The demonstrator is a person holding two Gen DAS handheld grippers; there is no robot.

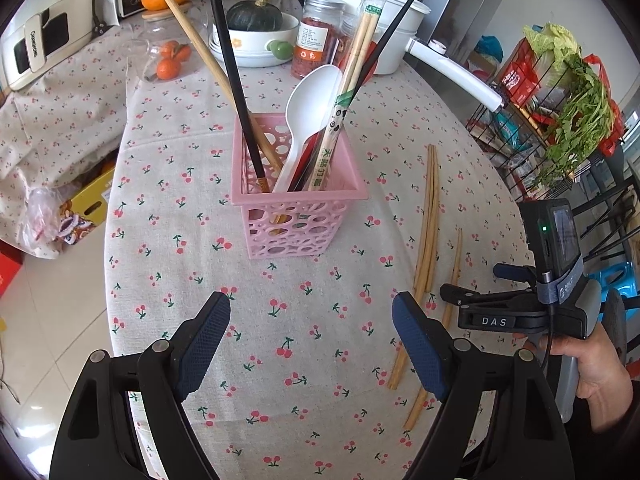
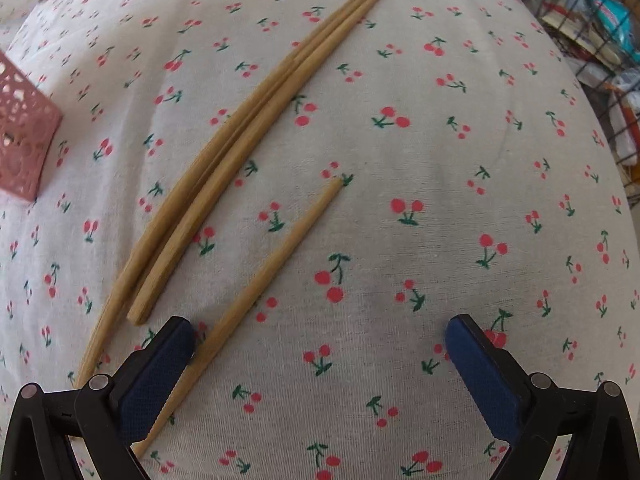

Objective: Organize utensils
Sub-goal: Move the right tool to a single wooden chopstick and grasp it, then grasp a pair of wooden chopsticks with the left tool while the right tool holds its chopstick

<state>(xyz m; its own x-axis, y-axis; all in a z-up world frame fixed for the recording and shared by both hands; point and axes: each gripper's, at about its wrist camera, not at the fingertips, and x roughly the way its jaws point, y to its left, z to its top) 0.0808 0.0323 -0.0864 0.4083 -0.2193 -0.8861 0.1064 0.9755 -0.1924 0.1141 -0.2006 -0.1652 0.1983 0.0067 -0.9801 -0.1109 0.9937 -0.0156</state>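
Observation:
A pink perforated basket (image 1: 296, 204) stands mid-table holding a white spoon (image 1: 308, 112), black chopsticks (image 1: 236, 80), a wooden chopstick and a wrapped pair (image 1: 344, 108). Loose wooden chopsticks (image 1: 428, 220) lie on the cloth right of it. My left gripper (image 1: 312, 340) is open and empty, hovering in front of the basket. In the right wrist view three chopsticks lie bunched (image 2: 240, 148) and a single chopstick (image 2: 264, 272) lies beside them. My right gripper (image 2: 320, 368) is open low over the cloth, its left finger (image 2: 160, 376) touching the single chopstick. The basket's corner (image 2: 20, 136) shows at left.
The table has a cherry-print cloth (image 1: 312, 380). At the back stand a white pot with a long handle (image 1: 452, 64), a jar (image 1: 320, 36), a bowl with a squash (image 1: 256, 28) and oranges (image 1: 168, 60). A wire rack with greens (image 1: 560, 112) stands right of the table.

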